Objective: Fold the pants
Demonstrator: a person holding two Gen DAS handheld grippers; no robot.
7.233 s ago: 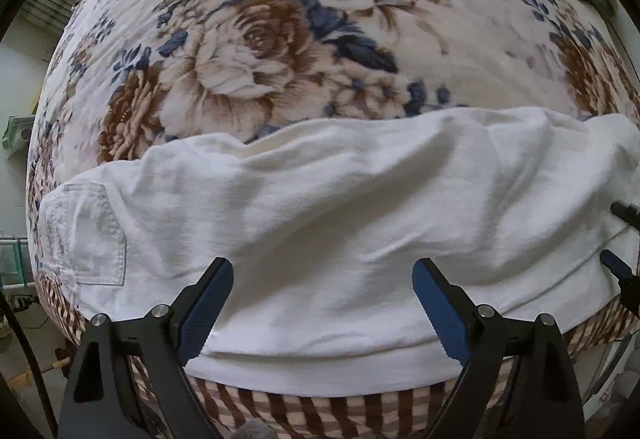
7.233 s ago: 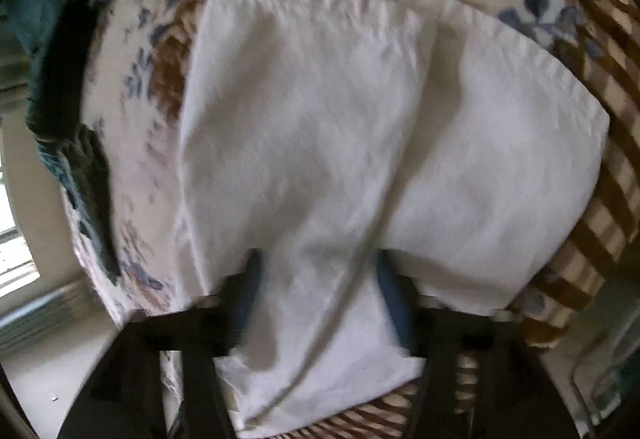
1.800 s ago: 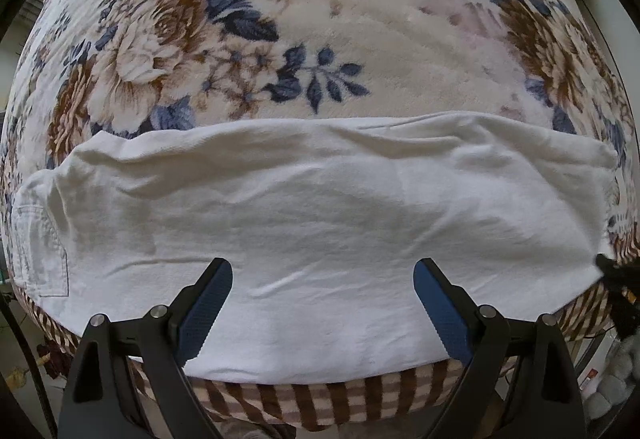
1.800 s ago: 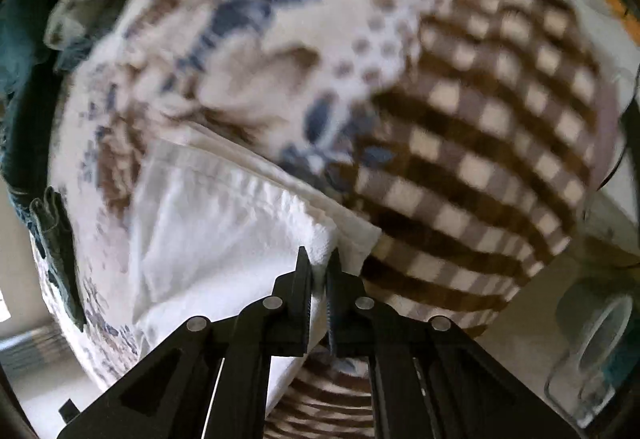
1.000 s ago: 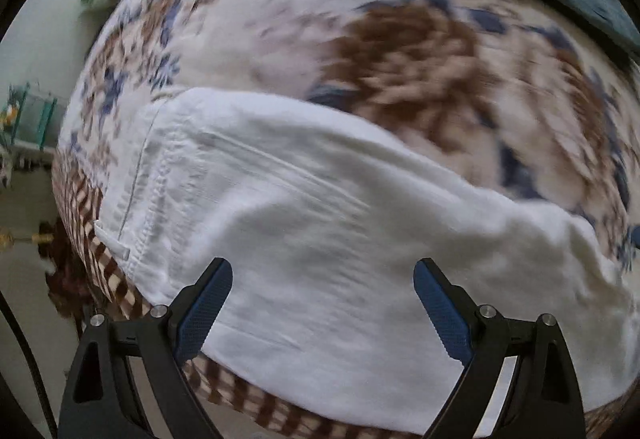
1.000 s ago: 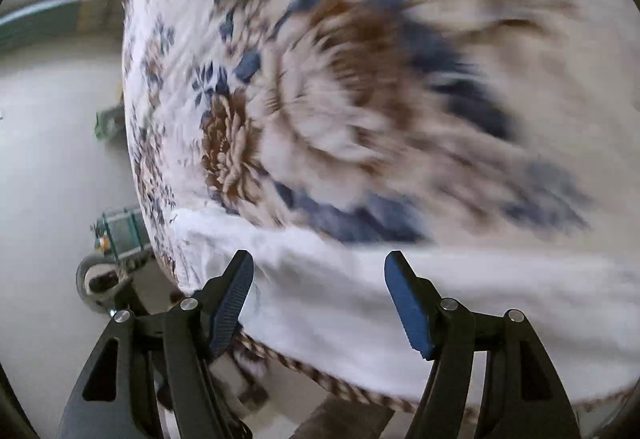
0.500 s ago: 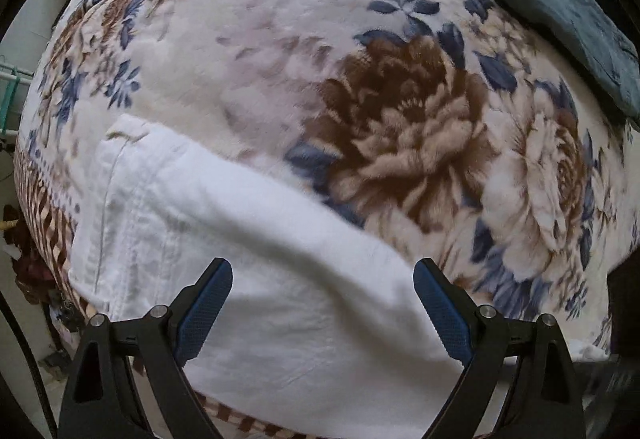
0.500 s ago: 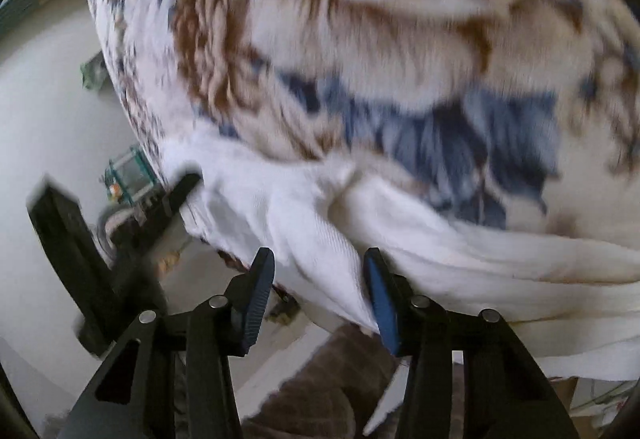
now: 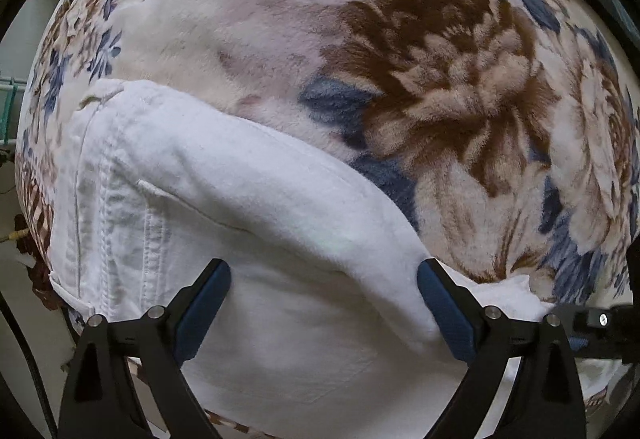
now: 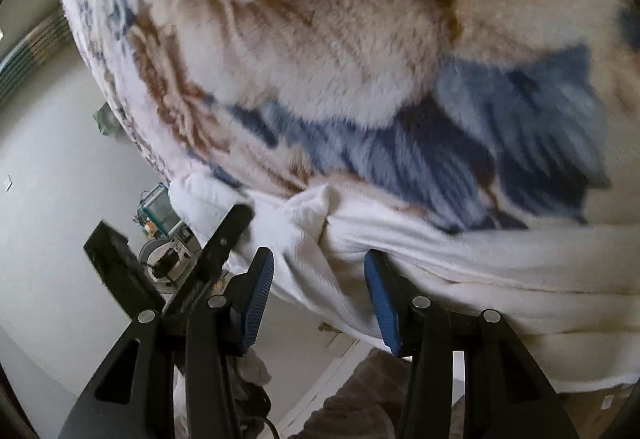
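Floral blanket point(image 9: 400, 51) covers the bed; white pants point(image 9: 248, 239) lie folded along its near edge, seamed end to the left; my left gripper point(image 9: 322, 303) hangs over them, jaws spread wide, gripping nothing; my right gripper point(image 10: 318, 295) straddles a bunched ridge of the pants point(image 10: 316, 223), jaws partly apart; I cannot tell whether the pads touch the cloth.

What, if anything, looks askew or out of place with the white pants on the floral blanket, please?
The white cotton pants lie on the floral fleece blanket, but their far edge is bunched into a raised lump ahead of the open right gripper. The open left gripper hovers over smoother cloth.
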